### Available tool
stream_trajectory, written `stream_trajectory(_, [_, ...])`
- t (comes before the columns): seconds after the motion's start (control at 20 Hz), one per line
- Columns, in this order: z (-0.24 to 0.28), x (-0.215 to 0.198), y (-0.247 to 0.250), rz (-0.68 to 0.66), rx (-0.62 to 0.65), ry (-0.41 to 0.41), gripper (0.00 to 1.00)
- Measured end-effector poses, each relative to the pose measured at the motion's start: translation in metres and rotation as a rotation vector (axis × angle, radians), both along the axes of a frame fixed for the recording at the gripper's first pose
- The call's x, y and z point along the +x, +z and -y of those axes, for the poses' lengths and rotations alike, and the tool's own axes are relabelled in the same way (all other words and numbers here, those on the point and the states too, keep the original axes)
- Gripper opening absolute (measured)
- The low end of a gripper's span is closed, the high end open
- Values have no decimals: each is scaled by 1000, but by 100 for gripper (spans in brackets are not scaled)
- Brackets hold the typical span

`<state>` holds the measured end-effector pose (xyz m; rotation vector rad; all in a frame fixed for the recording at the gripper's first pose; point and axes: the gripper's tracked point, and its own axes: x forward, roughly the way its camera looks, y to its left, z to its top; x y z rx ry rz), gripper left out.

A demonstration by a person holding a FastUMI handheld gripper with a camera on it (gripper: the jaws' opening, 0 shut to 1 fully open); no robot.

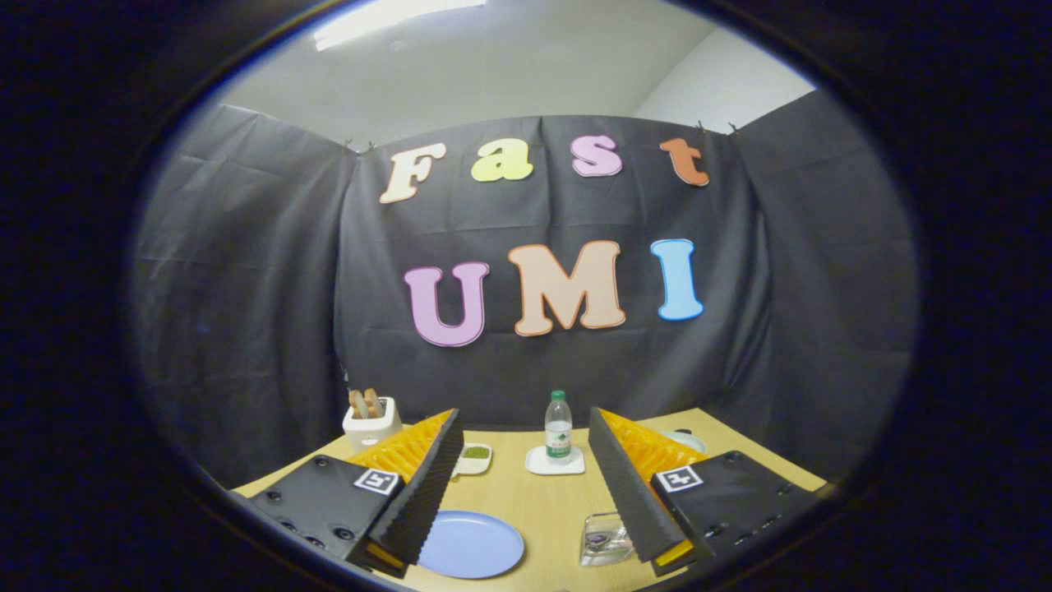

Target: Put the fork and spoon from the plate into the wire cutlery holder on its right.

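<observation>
Fingers [501, 493] spread wide, gripping nothing — your plate [471, 543] sits low between them, holder [606, 539] right of it.

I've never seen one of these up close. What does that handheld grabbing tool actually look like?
The tongs are two wedge-shaped fingers with ribbed inner faces, standing apart with nothing between them. Each sits on a flat dark block with round screw holes and a square black-and-white marker.
</observation>
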<state>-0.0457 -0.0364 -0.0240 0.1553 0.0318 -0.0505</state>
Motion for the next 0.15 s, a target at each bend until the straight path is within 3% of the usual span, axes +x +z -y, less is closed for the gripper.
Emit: stream_trajectory(0.15, [-3, 1, -7, -13, 12, 6, 96])
